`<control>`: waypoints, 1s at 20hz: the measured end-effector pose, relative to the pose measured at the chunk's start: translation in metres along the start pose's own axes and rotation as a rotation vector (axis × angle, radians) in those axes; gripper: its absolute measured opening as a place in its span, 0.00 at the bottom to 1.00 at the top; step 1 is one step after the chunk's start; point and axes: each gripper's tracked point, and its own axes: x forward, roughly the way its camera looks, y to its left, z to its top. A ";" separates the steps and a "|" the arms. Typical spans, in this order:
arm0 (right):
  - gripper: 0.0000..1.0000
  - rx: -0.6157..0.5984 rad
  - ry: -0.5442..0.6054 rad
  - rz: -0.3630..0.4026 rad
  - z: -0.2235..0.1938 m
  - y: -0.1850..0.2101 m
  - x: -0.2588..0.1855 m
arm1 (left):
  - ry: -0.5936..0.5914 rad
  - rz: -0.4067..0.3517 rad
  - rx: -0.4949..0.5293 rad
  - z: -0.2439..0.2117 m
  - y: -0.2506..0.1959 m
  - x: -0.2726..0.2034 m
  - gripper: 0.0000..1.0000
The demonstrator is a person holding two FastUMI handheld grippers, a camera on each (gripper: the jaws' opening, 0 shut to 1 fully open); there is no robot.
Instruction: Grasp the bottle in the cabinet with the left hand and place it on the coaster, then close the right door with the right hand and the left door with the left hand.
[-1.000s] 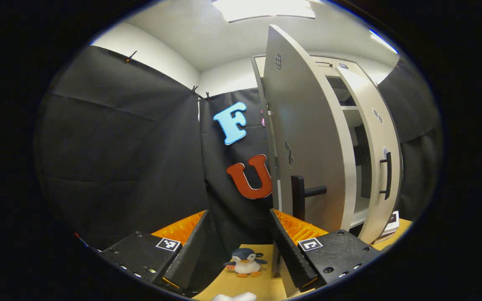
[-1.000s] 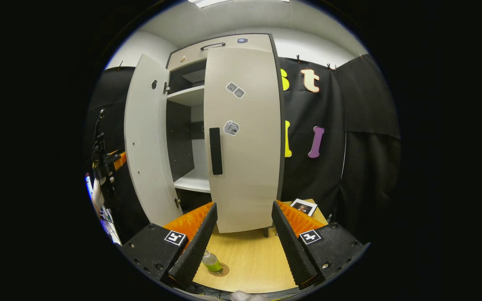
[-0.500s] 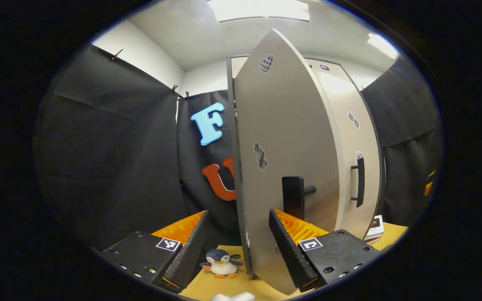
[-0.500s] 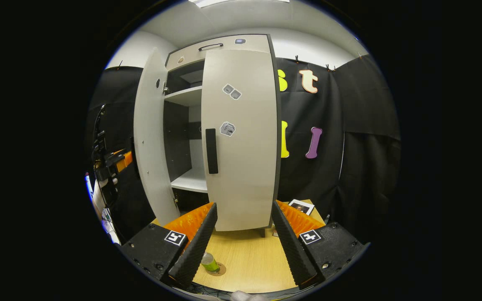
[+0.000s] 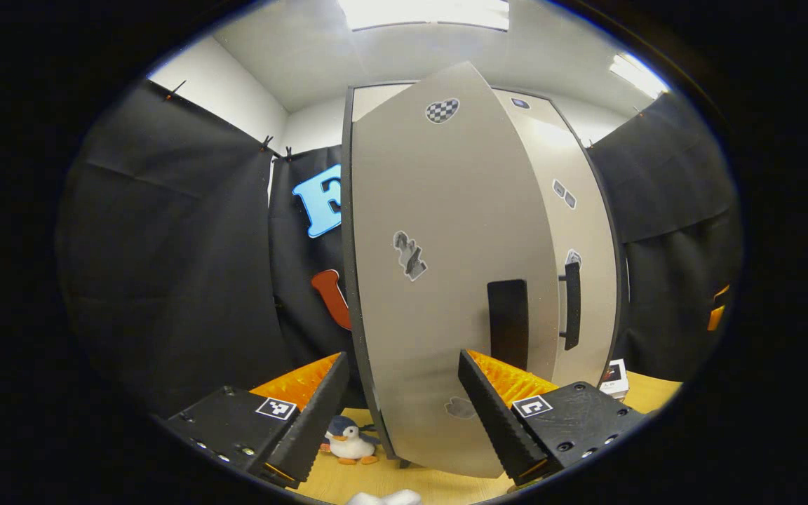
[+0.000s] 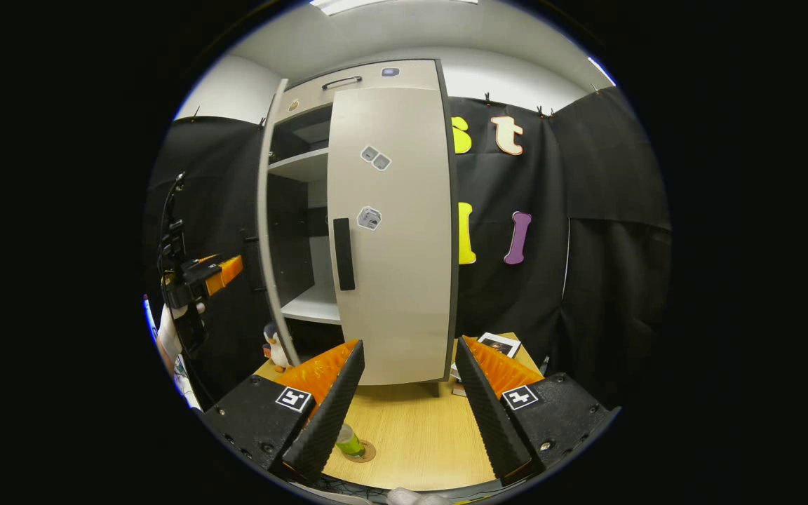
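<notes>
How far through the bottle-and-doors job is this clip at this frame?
Done: the bottle stands on the coaster, and the right door looks shut. In hand: the left door, partly closed, with the open left gripper just in front of it. Left: pushing it fully shut.

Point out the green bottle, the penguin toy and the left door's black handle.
Green plastic bottle (image 6: 349, 442): right gripper view, its body.
Plush penguin toy (image 5: 349, 442): left gripper view, its white belly.
Left door's black handle (image 5: 508, 313): left gripper view, the bar's middle.
</notes>
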 end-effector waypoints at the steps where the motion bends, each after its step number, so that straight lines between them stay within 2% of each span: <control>1: 0.81 -0.002 -0.007 -0.004 0.003 -0.001 0.000 | -0.003 -0.007 -0.003 0.000 -0.005 -0.003 0.96; 5: 0.81 -0.009 -0.015 -0.002 0.005 0.003 0.004 | -0.001 -0.054 -0.015 0.004 -0.023 -0.020 0.96; 9: 0.81 -0.021 -0.026 0.003 0.005 0.010 0.008 | 0.010 -0.065 -0.001 0.007 -0.032 -0.042 0.95; 15: 0.81 -0.027 -0.029 0.011 -0.001 0.018 0.012 | 0.093 -0.058 -0.097 -0.023 -0.042 -0.075 0.95; 20: 0.81 -0.028 -0.001 0.016 -0.017 0.027 0.016 | 0.154 -0.031 -0.069 -0.049 -0.040 -0.093 0.96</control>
